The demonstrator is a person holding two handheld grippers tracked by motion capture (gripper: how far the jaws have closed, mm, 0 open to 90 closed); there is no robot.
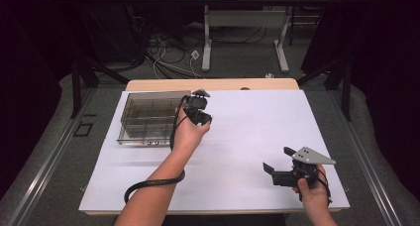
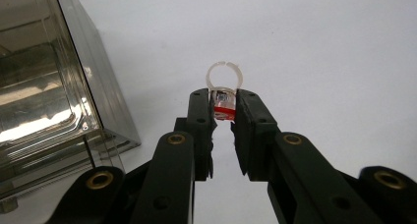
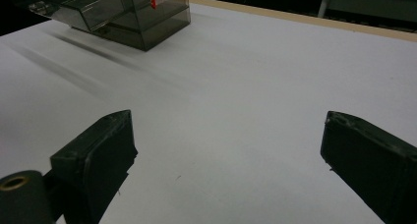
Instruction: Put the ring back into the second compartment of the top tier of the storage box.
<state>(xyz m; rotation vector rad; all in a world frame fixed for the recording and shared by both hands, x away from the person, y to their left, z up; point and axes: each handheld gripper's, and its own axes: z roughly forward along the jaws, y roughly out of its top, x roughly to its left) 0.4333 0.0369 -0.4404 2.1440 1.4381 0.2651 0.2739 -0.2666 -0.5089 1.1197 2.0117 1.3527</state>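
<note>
Smoky clear box with divided compartments, at the far left of the white worktop; its contents cannot be made out. Left tool, just beside the box's right wall, is closed narrowly on a small red-and-clear clip, whose split ring points away past the jaw tips. Right tool, well apart from the box near the worktop's front edge, gapes wide over bare surface.
</note>
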